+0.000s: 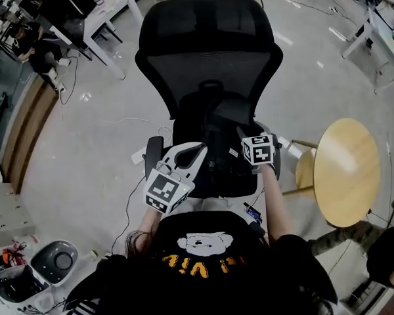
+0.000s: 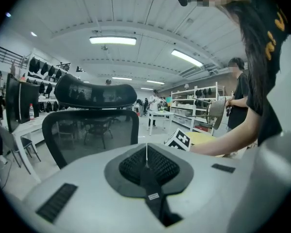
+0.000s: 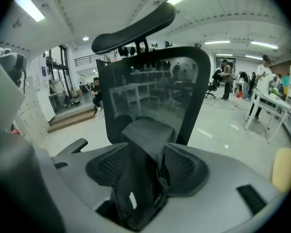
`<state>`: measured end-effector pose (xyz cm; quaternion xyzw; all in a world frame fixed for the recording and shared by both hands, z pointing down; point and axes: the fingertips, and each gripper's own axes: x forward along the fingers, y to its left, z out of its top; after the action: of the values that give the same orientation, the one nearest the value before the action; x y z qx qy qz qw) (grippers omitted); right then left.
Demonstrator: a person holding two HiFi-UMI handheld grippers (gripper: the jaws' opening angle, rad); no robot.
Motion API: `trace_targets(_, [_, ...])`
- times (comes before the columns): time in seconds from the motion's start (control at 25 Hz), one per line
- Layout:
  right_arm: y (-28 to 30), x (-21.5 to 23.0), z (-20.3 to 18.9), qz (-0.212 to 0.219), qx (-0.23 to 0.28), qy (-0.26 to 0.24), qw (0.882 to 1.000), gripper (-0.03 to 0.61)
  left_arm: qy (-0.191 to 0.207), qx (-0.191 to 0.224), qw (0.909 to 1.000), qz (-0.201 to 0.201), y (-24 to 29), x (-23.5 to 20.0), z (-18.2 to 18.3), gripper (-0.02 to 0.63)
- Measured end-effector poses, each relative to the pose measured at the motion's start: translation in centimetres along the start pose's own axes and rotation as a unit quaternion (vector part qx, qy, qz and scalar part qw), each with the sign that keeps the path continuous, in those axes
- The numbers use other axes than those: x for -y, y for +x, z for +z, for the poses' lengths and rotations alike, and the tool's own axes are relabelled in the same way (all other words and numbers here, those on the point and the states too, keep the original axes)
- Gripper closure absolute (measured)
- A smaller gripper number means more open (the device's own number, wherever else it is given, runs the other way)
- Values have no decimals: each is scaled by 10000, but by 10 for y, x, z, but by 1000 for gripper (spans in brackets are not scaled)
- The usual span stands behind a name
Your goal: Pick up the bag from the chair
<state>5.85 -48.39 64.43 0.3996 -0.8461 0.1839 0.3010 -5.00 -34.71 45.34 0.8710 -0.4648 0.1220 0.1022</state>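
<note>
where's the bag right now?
Head view, centre: the black bag sits over the chair seat, in front of the backrest, between the left gripper and right gripper. Both grippers' jaws are closed on it.

Black bag (image 1: 218, 140) bunched upright before black mesh chair (image 1: 210, 64) backrest.

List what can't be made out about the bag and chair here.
- Whether the bag touches the seat: head view, black against the black chair.
- Rest of the bag: right gripper view, hidden below the jaws.
- Strap label print: left gripper view, too small.
</note>
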Motion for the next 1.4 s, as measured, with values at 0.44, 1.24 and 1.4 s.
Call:
trace_targets(0.44, [62, 17, -34, -210, -1068, -489, 9929, 293, 78, -130, 9998, 130, 18, 1, 10, 603])
trace_targets(1.24, [56, -8, -44, -83, -454, 242, 9986, 541, -179, -437, 9978, 463, 0, -10, -25, 603])
trace_targets(1.4, [20, -22, -46, -50, -237, 311, 9992, 560, -195, -392, 9974, 564, -13, -11, -27, 603])
